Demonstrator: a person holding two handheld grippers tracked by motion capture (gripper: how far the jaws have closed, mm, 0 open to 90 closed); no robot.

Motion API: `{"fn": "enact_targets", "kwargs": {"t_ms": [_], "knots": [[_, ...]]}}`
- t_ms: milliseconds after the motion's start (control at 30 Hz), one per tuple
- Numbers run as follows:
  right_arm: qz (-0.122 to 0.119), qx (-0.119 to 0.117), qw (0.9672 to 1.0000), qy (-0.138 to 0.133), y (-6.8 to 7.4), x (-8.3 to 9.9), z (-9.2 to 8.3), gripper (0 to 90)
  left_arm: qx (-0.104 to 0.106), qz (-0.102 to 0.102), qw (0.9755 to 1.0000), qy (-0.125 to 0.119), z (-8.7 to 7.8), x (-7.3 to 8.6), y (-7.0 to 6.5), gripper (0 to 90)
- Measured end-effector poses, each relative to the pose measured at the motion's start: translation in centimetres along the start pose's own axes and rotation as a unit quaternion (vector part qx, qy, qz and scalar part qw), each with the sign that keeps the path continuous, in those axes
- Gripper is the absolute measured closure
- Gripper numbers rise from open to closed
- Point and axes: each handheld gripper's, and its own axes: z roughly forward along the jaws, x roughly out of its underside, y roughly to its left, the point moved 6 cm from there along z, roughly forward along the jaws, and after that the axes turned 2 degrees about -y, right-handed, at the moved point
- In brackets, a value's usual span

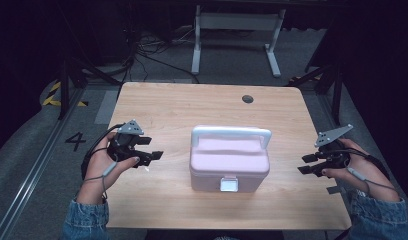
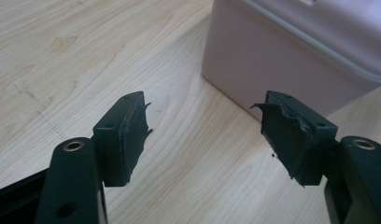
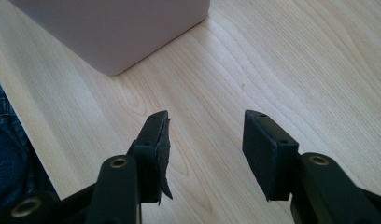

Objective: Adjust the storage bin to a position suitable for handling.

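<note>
The wooden table point(image 1: 162, 105) carries one thing, a pink lidded box point(image 1: 229, 162), which stands upright near its middle toward the person's edge. Its lid is down, the white handle point(image 1: 231, 134) lies over the top and the front latch point(image 1: 228, 184) appears fastened, so by my reading nothing has been done to the box yet: opening or lifting it all remains. The left gripper point(image 1: 151, 156) hovers beside the box's left wall, apart from it, its fingers point(image 2: 125, 135) spread wide and empty. The right gripper point(image 1: 306, 164) waits off the right side, farther away, fingers point(image 3: 268, 149) likewise released, grasping nothing.
</note>
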Motion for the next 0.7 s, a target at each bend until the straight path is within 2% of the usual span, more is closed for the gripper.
{"fn": "enact_targets", "kwargs": {"t_ms": [167, 200, 300, 467, 633, 700], "knots": [[0.004, 0.002, 1.0000, -0.001, 0.0, 0.2, -0.1, 52.0, 0.004, 0.004, 1.0000, -0.003, 0.1, -0.5, -0.3, 30.5], [0.003, 0.002, 1.0000, -0.002, 0.0, 0.3, -0.2, 52.0, 0.006, 0.011, 0.9999, -0.008, 0.1, -0.8, -0.4, 30.5], [0.006, 0.003, 1.0000, -0.004, 0.0, 0.4, -0.2, 52.0, 0.010, 0.010, 0.9997, -0.020, 0.2, -1.4, -0.8, 30.2], [0.008, 0.004, 0.9999, -0.007, 0.1, 0.6, -0.2, 51.5, 0.020, 0.023, 0.9993, -0.024, 0.6, -2.2, -1.4, 28.6], [0.011, 0.006, 0.9999, -0.008, 0.3, 0.7, -0.2, 51.0, 0.026, 0.029, 0.9981, -0.047, 1.0, -3.3, -2.1, 25.3], [0.009, 0.006, 0.9999, -0.011, 0.3, 0.7, -0.1, 51.0, 0.029, 0.030, 0.9980, -0.047, 1.0, -3.4, -2.2, 23.8]]}}
